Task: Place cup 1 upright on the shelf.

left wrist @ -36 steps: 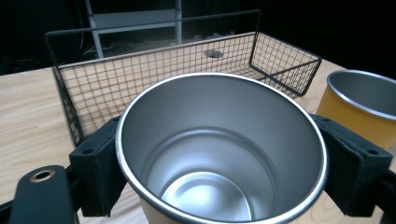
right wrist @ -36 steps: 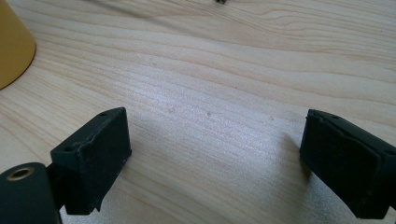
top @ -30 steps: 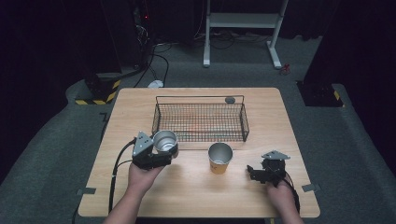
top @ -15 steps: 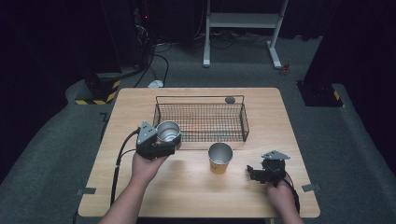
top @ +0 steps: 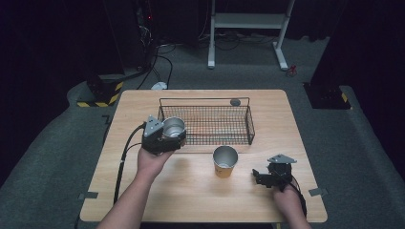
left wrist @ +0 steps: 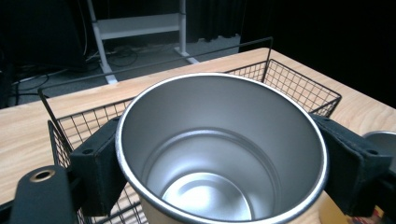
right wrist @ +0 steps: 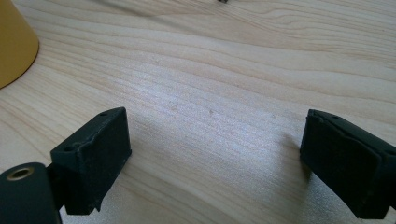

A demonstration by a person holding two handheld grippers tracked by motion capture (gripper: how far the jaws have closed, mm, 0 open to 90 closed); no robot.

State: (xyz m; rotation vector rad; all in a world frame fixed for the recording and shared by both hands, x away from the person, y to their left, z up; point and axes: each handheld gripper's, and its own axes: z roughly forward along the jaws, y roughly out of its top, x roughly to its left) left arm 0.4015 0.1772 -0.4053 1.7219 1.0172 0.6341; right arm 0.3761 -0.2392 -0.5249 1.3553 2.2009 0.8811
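The left gripper (top: pixel 165 138) is holding a steel cup (top: pixel 174 128) upright, its jaws pressing on the cup's sides, at the wire basket's (top: pixel 205 125) nine o'clock end, above the table (top: pixel 191 191). The right gripper (top: pixel 267 176) is resting at the table's four o'clock, jaws standing wide apart with nothing between them. A yellow cup (top: pixel 224 161) is standing at the basket's six o'clock.

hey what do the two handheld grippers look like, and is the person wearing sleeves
Both the left gripper and the right gripper are black, boxy tools with two blocky black jaws, a grey three-cornered plate on top and a black cable trailing back. A brass-coloured ring sits beside one jaw. The forearms are bare, no sleeves showing.
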